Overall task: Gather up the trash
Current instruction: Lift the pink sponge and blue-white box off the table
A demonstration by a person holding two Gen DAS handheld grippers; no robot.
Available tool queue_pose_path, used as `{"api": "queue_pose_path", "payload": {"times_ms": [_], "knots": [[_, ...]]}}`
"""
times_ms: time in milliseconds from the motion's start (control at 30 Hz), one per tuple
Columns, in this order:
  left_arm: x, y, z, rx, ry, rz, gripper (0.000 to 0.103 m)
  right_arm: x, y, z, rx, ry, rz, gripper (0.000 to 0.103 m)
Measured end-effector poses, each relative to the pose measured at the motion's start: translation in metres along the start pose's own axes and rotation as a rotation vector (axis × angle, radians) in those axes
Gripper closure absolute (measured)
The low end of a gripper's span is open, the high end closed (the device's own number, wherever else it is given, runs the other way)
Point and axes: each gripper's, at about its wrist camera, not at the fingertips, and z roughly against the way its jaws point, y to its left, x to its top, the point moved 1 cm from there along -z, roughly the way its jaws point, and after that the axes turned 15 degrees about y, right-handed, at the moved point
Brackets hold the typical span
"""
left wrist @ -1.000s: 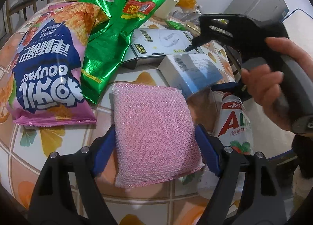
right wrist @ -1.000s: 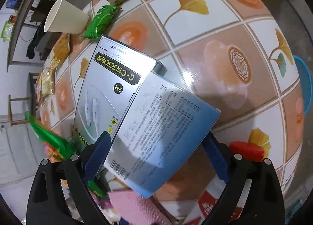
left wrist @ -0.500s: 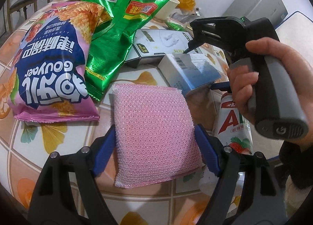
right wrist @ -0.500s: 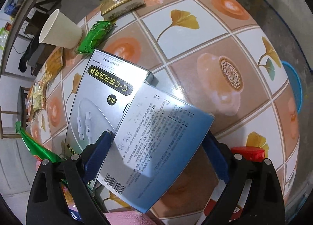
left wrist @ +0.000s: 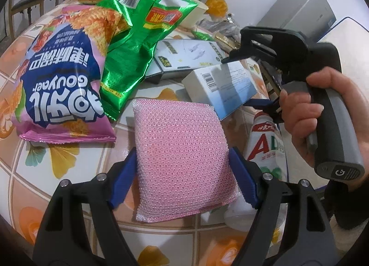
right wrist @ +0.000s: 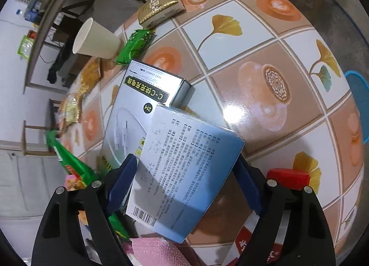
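Observation:
My left gripper (left wrist: 183, 173) is shut on a pink mesh sponge (left wrist: 182, 157), held over the tiled table (left wrist: 69, 187). My right gripper (right wrist: 186, 182) is shut on a pale blue box (right wrist: 184, 173) with a barcode, lifted above the table (right wrist: 265, 42); the box also shows in the left wrist view (left wrist: 221, 86), with the right gripper (left wrist: 244, 79) clamped on it. A pink and blue snack bag (left wrist: 62, 81) and a green foil bag (left wrist: 138, 35) lie on the table to the left.
A white cable box (right wrist: 138, 113) lies under the blue box. A paper cup (right wrist: 96, 39), a small green wrapper (right wrist: 135, 45) and a gold packet (right wrist: 161, 8) sit farther back. A red-capped bottle (left wrist: 265, 143) lies by the table's right edge.
The right gripper has lifted the blue box and pulled it back from the table. The left gripper and sponge have barely moved.

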Motion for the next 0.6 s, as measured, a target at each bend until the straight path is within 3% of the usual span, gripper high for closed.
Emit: {"api": "queue_pose_path", "payload": {"times_ms": [300, 600], "knots": [[-0.001, -0.006, 0.017, -0.015, -0.055, -0.015, 0.029, -0.01, -0.016, 0.022, 0.123, -0.023, 0.048, 0.025], [0.0, -0.01, 0.037, -0.029, -0.124, -0.018, 0.03, -0.034, -0.002, 0.07, 0.136, -0.208, 0.235, 0.027]]}}
